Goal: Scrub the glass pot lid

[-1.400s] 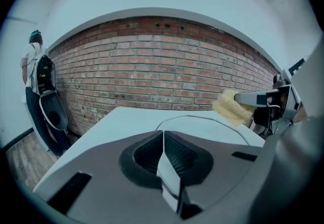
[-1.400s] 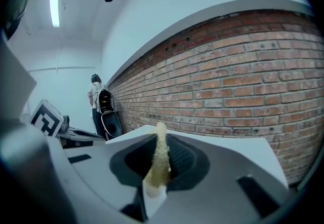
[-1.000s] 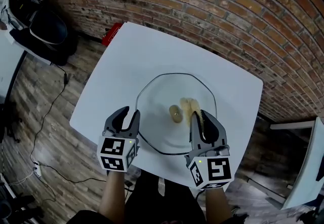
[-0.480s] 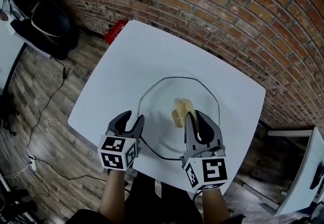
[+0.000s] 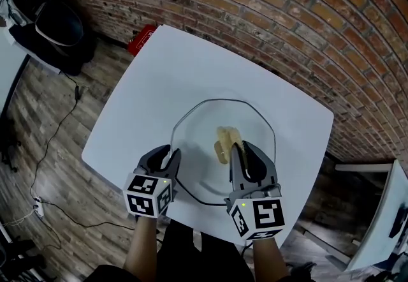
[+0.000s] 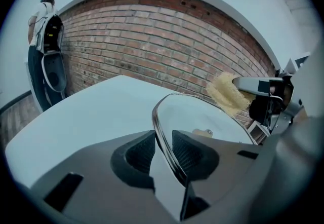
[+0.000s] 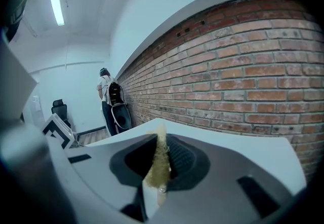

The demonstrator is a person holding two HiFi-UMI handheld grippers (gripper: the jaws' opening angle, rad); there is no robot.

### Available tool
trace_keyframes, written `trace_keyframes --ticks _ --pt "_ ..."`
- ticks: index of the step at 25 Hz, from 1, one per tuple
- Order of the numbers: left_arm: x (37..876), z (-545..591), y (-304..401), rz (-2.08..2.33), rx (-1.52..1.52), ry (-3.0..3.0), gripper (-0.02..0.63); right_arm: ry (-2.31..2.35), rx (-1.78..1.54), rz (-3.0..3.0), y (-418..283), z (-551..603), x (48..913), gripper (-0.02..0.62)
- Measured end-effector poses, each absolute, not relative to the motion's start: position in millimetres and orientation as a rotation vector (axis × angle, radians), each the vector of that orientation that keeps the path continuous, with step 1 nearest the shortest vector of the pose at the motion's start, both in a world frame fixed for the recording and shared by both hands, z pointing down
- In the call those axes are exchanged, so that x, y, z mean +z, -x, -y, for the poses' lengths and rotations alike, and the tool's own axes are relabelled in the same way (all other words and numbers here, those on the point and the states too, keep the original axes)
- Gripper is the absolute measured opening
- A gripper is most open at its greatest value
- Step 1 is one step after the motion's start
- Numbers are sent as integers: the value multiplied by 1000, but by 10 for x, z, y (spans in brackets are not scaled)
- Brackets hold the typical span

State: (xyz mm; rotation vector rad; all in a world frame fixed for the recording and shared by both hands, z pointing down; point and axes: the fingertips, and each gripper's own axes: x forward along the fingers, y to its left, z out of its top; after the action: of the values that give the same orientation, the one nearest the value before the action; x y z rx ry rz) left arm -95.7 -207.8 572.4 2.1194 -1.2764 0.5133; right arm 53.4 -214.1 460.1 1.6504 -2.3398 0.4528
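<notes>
Gleaming round glass lid (image 5: 194, 147), fibrous sponge (image 5: 224, 137)

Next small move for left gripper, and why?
Probably finish closing the left gripper on the glass pot lid to steady it: the rim sits between its closing jaws, apparently not yet pinched, while the right gripper holds the sponge over the glass.

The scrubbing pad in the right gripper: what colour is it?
Pale straw yellow. The scrubbing pad shows best in the left gripper view.
</notes>
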Motion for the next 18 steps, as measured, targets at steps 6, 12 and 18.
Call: trace_keyframes --ticks 6,12,18 --pt "5725 2097 950 1274 531 -2126 104 -1602 494 2383 -291 2241 4657 57" --pt "5713 2097 947 1264 541 -2128 104 -1488 550 2441 153 2423 4760 57" --pt "5704 2114 941 1256 547 -2132 104 -1390 602 2383 352 2541 5088 57"
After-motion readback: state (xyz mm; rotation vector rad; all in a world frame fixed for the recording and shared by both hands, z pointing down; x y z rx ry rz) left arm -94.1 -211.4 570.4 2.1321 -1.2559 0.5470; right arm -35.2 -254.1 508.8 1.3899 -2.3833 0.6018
